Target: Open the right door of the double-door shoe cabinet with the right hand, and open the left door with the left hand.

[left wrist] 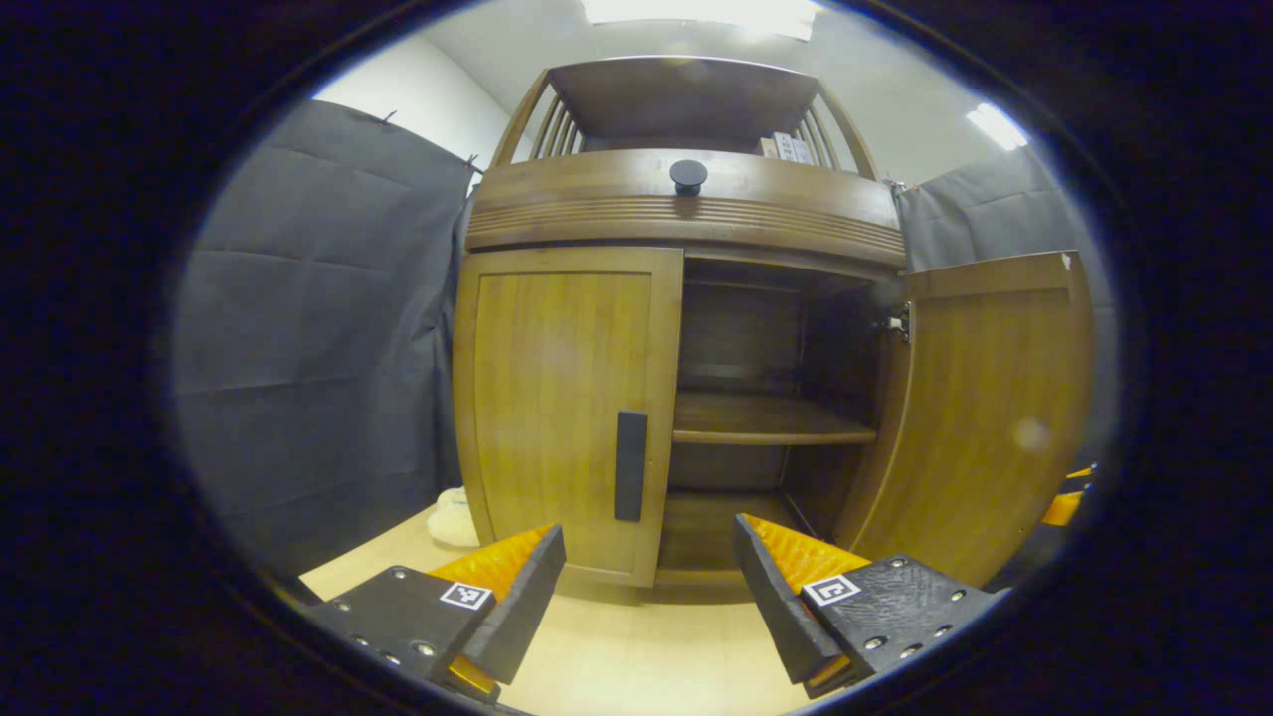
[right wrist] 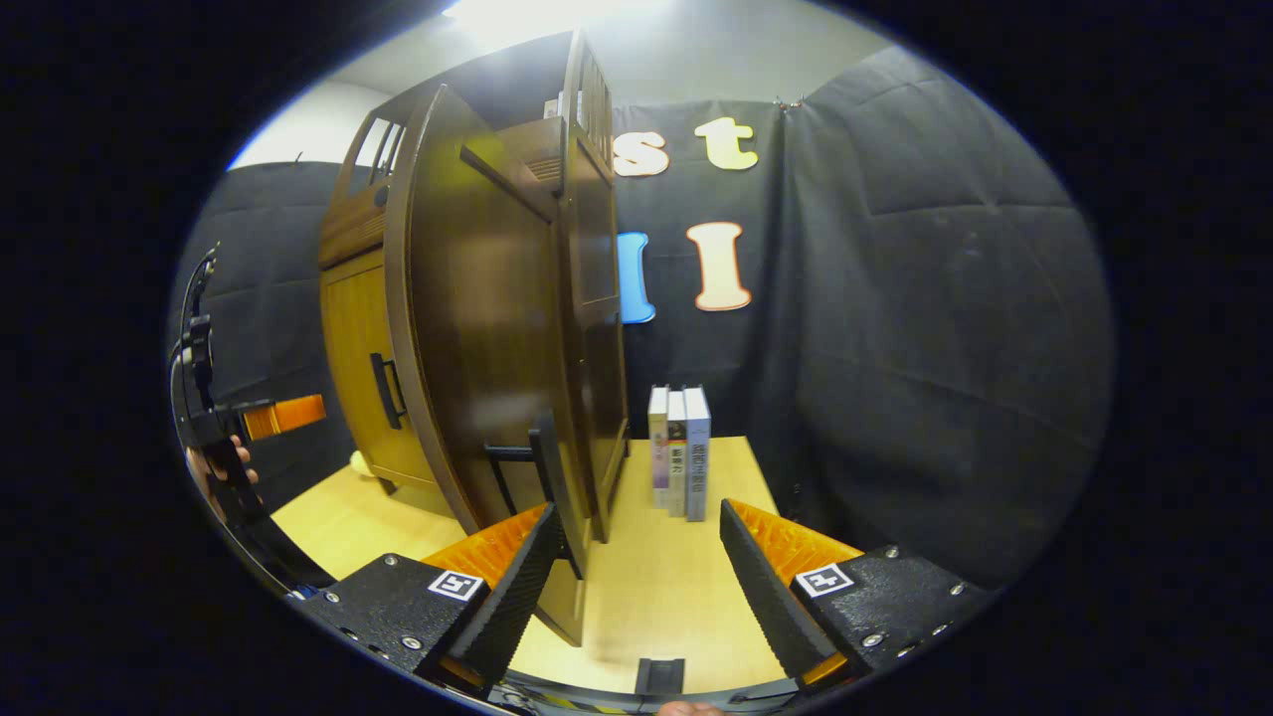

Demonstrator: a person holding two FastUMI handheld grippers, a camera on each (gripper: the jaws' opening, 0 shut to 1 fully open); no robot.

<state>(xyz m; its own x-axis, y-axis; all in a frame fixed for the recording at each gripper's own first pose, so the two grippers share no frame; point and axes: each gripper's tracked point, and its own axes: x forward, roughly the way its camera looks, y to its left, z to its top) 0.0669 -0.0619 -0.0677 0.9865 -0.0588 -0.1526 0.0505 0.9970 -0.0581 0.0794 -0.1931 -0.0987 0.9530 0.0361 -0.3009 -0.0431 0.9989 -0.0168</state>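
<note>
The wooden shoe cabinet (left wrist: 686, 209) stands straight ahead in the left gripper view. Its left door (left wrist: 562, 398) is closed, with a black vertical handle (left wrist: 631, 465). The right door (left wrist: 995, 418) is swung wide open, baring the shelves (left wrist: 771, 418). My left gripper (left wrist: 646, 537) is open, a short way in front of the left door's handle, touching nothing. In the right gripper view the open right door (right wrist: 477, 328) is seen nearly edge-on, its black handle (right wrist: 527, 452) just past my left fingertip. My right gripper (right wrist: 637, 515) is open, and the door's lower corner sits between its fingers.
Three books (right wrist: 678, 452) stand upright on the tabletop (right wrist: 656, 587) beside the cabinet's right side. A pale soft object (left wrist: 453, 517) lies by the cabinet's left foot. A black knob (left wrist: 688, 176) sits on the top drawer. Dark cloth walls close in on both sides.
</note>
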